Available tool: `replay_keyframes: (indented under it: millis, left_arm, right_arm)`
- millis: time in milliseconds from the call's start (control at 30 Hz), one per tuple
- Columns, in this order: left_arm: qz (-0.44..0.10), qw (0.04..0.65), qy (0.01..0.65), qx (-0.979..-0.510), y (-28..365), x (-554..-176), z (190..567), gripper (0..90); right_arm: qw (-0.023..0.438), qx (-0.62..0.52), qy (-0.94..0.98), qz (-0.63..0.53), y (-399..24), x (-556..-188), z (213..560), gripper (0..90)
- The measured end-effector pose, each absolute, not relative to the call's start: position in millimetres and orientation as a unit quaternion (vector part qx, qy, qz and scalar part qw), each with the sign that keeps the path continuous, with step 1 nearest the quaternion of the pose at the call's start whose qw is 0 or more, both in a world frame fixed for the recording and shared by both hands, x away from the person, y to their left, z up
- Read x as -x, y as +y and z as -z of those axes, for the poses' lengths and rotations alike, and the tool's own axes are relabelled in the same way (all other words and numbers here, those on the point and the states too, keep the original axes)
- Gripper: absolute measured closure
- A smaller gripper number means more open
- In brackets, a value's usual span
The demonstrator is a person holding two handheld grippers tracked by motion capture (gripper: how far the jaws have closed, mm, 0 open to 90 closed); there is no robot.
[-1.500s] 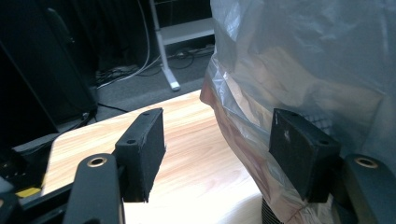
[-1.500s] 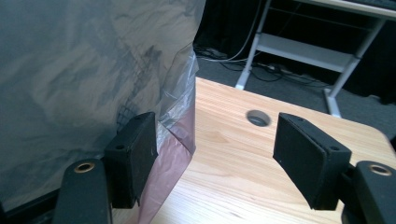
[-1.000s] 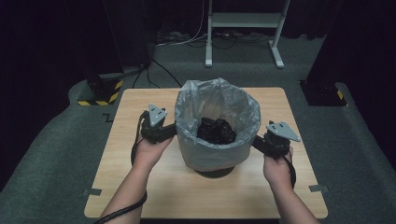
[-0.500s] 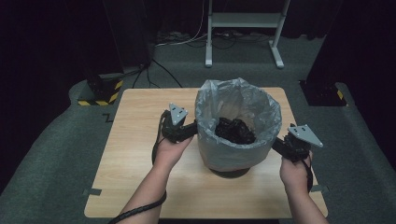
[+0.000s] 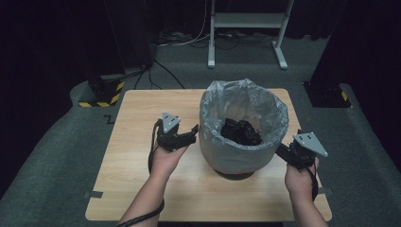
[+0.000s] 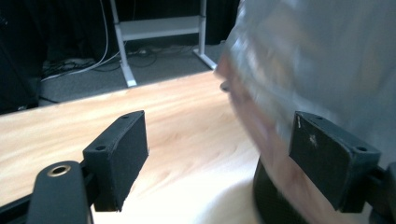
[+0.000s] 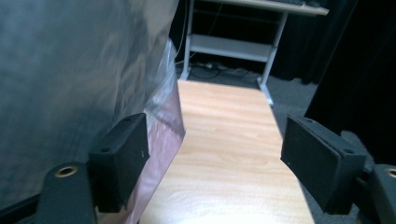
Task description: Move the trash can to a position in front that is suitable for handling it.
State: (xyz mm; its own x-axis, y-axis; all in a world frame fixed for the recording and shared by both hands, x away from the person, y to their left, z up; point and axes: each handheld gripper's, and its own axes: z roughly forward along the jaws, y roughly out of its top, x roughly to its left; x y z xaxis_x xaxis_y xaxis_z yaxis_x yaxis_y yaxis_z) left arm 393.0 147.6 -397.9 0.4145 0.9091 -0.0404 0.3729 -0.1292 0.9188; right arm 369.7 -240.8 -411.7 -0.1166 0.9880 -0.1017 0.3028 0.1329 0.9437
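A round bin lined with a translucent grey plastic bag [image 5: 243, 127] stands on the wooden table [image 5: 142, 123], with dark scraps [image 5: 241, 131] at its bottom. My left gripper [image 5: 193, 132] sits just left of the bin. Its jaws have just been opening and press on nothing. In the left gripper view the left gripper [image 6: 219, 149] frames bare table and the bin's edge, with the bag [image 6: 327, 60] behind the right-hand jaw. My right gripper [image 5: 280, 150] is at the bin's right side. The right gripper [image 7: 215, 163] has also been opening, with only table between its jaws and the bag [image 7: 70, 70] beside the left-hand jaw.
Beyond the table's far edge stands a white metal frame [image 5: 246, 21] on grey carpet, with cables around it. A black box with yellow-black stripes [image 5: 101, 92] sits off the back left corner. A dark base [image 5: 326, 94] sits off the back right corner.
The bin and both hands have shifted to the right across the table. Both grippers held the bag's sides before; now their jaws stand wider and the left one is clear of the bag.
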Motion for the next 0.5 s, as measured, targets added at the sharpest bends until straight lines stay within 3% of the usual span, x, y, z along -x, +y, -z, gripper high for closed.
replay_keyframes:
  millis: [333,500]
  left_arm:
    - [-0.269,0.478,0.478,-0.686,185.5,-348.8,444.9,19.3]
    - [-0.275,0.485,0.463,-0.689,185.7,-346.9,442.6,19.3]
  right_arm:
    - [0.390,-0.504,0.649,-0.416,-255.2,-355.1,421.1,13.8]
    - [0.384,-0.508,0.647,-0.421,-259.5,-347.4,422.3,13.9]
